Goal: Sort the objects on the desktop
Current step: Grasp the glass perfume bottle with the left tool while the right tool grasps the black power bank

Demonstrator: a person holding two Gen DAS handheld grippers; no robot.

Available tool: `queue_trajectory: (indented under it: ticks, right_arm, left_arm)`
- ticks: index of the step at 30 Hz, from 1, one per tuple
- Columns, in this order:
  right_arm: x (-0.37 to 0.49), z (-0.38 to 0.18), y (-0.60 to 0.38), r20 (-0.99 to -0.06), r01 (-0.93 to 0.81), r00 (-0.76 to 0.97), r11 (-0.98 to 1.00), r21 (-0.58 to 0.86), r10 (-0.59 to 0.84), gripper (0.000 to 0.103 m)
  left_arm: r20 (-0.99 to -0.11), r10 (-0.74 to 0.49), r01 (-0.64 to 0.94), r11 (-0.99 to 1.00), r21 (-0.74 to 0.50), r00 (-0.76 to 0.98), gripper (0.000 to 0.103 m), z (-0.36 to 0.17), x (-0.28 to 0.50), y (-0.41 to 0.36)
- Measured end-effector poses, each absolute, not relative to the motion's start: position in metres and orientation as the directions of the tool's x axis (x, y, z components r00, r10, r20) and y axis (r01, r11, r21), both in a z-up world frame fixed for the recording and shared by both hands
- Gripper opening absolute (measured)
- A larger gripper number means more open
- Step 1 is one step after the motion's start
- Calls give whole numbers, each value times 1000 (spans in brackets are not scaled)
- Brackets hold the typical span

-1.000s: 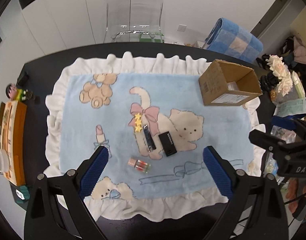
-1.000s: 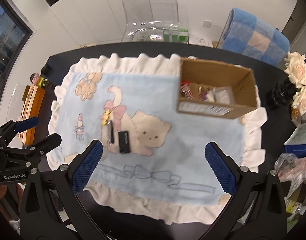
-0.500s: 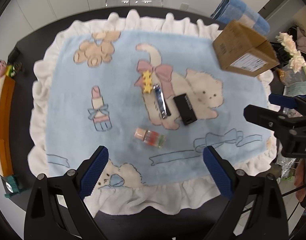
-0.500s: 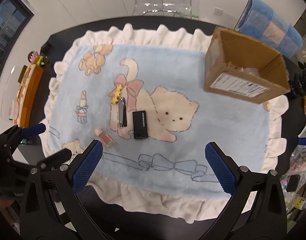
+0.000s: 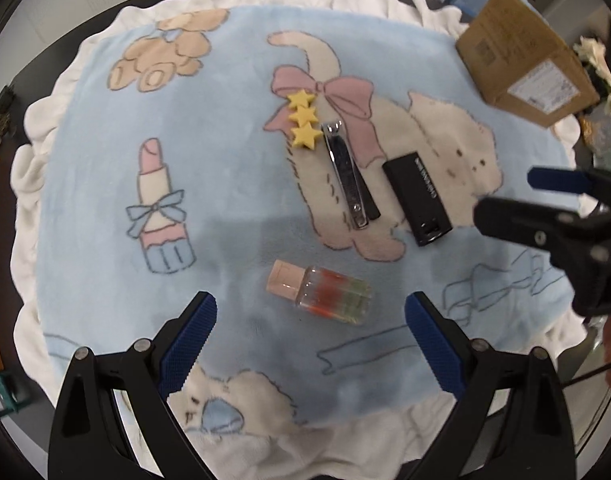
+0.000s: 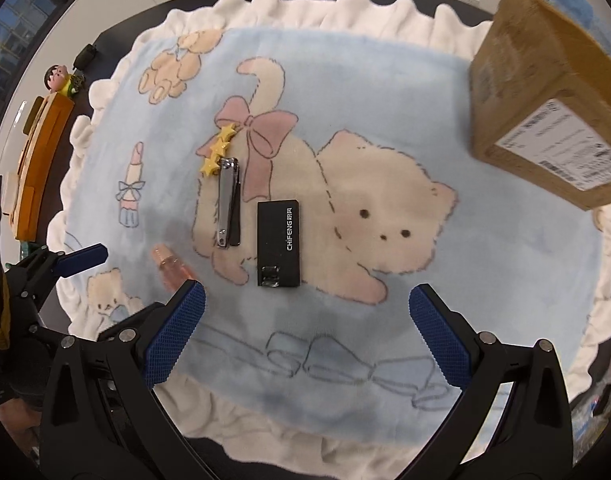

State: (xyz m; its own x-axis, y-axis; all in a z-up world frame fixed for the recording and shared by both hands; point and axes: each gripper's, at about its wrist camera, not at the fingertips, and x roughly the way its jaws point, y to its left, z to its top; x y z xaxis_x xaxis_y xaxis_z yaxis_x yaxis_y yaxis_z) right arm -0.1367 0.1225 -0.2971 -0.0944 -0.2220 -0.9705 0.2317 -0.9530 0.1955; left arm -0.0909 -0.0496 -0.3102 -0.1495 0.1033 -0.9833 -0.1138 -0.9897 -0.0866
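We count four loose things on the blue cat blanket [image 5: 233,184]: one star hair clip [image 5: 302,119], one nail clipper [image 5: 346,174], one black lighter [image 5: 418,198], one small bottle [image 5: 320,291]. One cardboard box [image 6: 545,96] sits at the blanket's far right corner. Our left gripper [image 5: 310,328] and right gripper [image 6: 305,326] hover above the blanket, fingers spread apart, empty.

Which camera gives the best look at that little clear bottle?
The left wrist view: the little clear bottle lies whole and unblocked between its fingers. In the right wrist view, one blue finger hides most of it.

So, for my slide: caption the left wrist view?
Open left tool above a small bottle on the blanket.
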Motion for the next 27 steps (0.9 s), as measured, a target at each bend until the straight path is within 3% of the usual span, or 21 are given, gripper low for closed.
queue_trajectory:
  ticks: [11, 18, 22, 27]
  right_arm:
    - [-142, -334, 104, -971, 244, -61, -946, 212, -233, 103]
    - [-142, -348, 88, -972, 266, -52, -942, 207, -228, 103]
    - [-146, -355, 82, -978, 273, -46, -944, 185, -205, 103]
    - [-149, -362, 71, -990, 293, -41, -948, 120, -138, 94]
  left_arm:
    - [-986, 92, -177, -982, -66, -143, 94, -329, -88, -46]
    - [-985, 93, -161, -985, -70, -143, 62, -329, -93, -56]
    - [-984, 113, -159, -983, -90, -141, 62, -327, -91, -64]
    - [-981, 145, -132, -983, -127, -132, 62, -324, -87, -79]
